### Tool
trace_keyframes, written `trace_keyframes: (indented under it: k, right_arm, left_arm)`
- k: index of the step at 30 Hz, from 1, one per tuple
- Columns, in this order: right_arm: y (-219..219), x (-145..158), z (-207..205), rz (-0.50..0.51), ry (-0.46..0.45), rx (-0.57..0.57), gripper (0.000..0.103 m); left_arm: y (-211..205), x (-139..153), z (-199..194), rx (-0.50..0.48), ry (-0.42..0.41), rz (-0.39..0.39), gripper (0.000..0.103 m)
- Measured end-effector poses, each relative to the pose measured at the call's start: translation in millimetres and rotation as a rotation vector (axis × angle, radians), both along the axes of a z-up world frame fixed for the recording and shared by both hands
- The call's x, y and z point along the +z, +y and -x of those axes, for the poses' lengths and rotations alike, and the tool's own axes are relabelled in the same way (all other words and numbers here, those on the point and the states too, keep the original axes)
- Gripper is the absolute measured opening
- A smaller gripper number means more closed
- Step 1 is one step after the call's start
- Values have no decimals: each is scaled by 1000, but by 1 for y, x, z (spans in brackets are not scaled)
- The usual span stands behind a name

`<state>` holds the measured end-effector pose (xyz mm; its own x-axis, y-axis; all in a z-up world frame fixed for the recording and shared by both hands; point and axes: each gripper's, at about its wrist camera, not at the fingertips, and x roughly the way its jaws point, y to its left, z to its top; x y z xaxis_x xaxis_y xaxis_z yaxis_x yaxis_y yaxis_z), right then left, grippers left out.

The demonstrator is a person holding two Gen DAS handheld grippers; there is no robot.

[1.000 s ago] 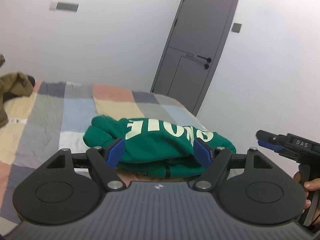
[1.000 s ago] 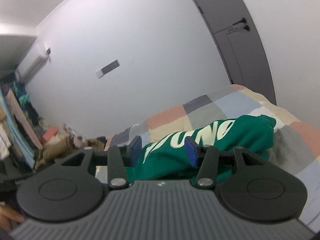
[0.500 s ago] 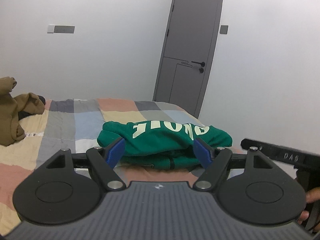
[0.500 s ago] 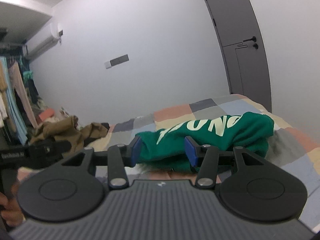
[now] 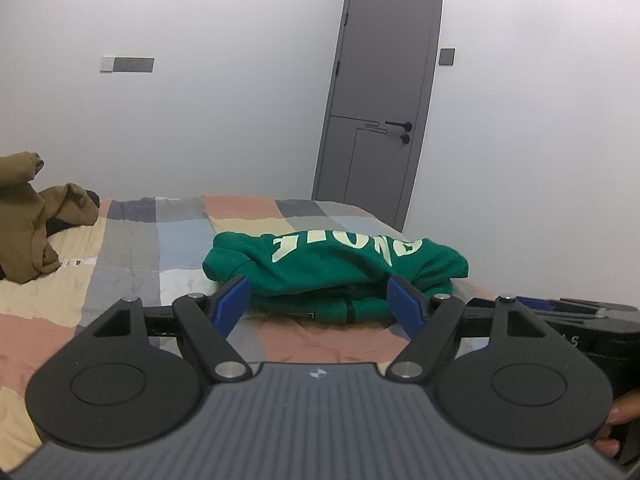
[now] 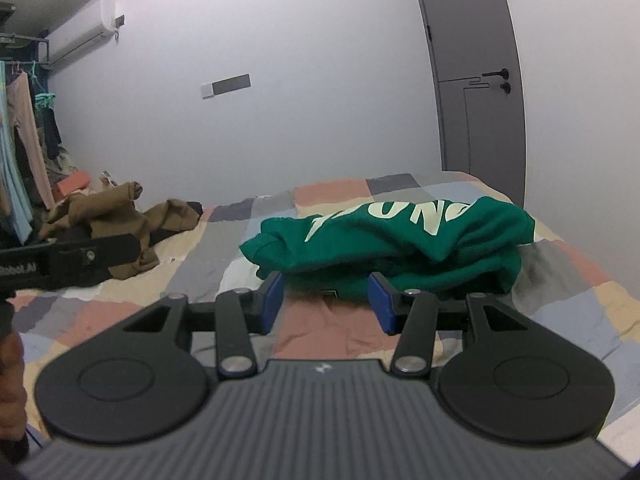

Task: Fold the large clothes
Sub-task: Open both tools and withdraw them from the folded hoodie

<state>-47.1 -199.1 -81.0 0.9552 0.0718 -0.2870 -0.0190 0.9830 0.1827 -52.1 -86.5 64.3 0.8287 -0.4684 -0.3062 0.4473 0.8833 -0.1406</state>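
Observation:
A green sweatshirt (image 5: 336,268) with pale lettering lies folded in a bundle on the checked bedspread (image 5: 132,256). It also shows in the right wrist view (image 6: 392,240). My left gripper (image 5: 318,300) is open and empty, held back from the bundle's near edge. My right gripper (image 6: 326,296) is open and empty, also short of the bundle. The right gripper's body shows at the right edge of the left wrist view (image 5: 576,320). The left gripper's body shows at the left edge of the right wrist view (image 6: 68,260).
A crumpled brown garment (image 6: 116,216) lies at the far left of the bed, and also shows in the left wrist view (image 5: 28,216). A grey door (image 5: 380,112) stands behind the bed at the right. Hanging clothes (image 6: 20,152) are at the far left.
Both grippers have drawn back and levelled out, so the green bundle looks smaller and farther off. Both stay open and empty.

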Motion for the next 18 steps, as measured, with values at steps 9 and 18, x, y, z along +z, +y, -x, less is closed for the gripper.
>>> trace_keyframes:
  k: [9,18]
  right_arm:
    - [-8,-5,2,2,11,-54,50]
    - [-13,-5,3,9,26,-89,50]
  left_arm:
    - [2,-16,-12,10,38,-13,79]
    - [0,-17,-15,9,50,-19,89]
